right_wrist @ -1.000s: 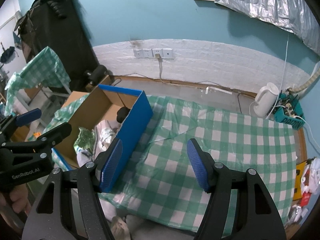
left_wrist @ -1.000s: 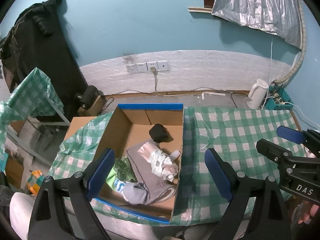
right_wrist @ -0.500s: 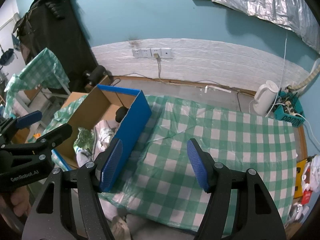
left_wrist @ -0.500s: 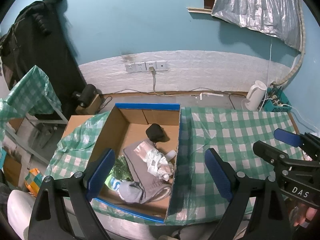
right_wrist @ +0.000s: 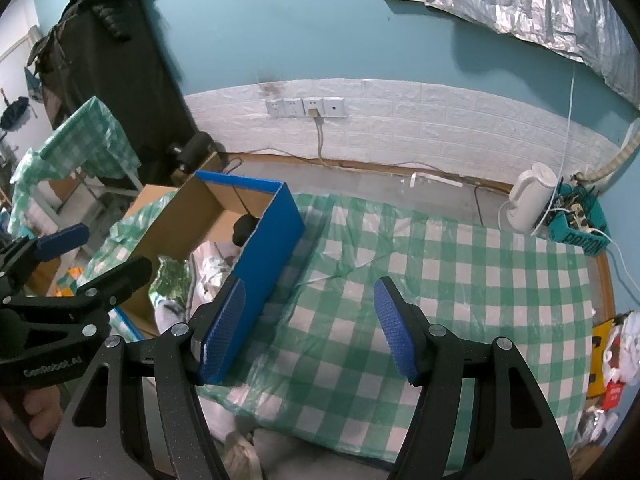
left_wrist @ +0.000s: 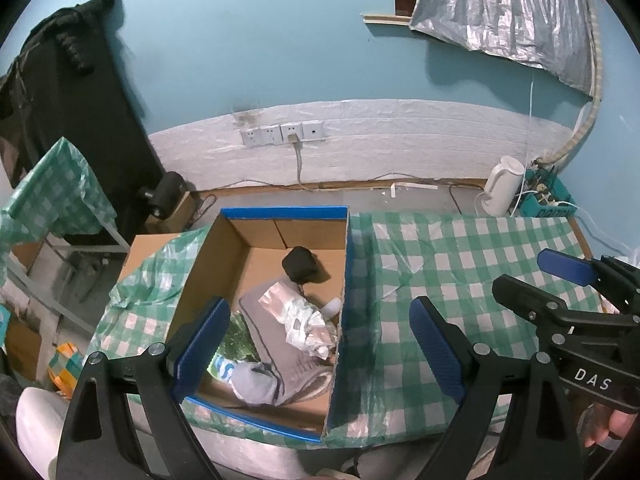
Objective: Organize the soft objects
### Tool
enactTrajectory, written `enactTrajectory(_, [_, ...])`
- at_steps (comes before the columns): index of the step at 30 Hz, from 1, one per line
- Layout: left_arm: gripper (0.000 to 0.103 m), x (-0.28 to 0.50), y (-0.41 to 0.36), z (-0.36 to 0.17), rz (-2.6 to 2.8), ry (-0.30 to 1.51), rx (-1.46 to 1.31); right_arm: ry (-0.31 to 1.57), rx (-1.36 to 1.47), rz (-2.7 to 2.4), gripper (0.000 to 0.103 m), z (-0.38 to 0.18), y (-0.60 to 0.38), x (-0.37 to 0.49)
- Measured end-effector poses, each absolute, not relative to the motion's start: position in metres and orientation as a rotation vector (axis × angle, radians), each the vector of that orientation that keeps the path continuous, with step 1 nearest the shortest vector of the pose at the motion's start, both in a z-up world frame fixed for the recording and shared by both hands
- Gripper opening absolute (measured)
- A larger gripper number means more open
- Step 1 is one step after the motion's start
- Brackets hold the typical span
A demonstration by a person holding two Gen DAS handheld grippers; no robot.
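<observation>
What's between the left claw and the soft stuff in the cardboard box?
Nothing visible. The left claw hangs open above the open-topped, blue-edged cardboard box, with no lid or flap over it. The folded grey cloth and crumpled silvery plastic wrapper lie exposed on top.

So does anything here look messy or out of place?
Mostly the tablecloth: it is rumpled and bunched left of the cardboard box. Inside, the grey cloth and crinkled wrapper lie heaped, not folded.

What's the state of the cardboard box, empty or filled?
Partly filled. The cardboard box is open-topped and holds a grey cloth, crinkled plastic bag and black pouch; bare floor shows.
</observation>
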State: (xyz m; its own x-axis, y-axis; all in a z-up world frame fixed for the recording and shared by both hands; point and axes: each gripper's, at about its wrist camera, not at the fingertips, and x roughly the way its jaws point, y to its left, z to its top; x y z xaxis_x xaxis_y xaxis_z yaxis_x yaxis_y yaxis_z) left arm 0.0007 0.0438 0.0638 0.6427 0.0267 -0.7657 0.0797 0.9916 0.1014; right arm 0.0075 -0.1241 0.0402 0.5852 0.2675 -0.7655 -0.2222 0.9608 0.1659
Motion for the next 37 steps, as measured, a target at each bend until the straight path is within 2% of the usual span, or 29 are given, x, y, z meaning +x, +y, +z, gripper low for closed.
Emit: enactTrajectory(37, [0.092, -0.0007, 0.0427, 0.0608, -0.027, 0.893, 0.145, 0.902, 0.053, 0.286, 0.067, 0.0434, -0.1229, 0.0076])
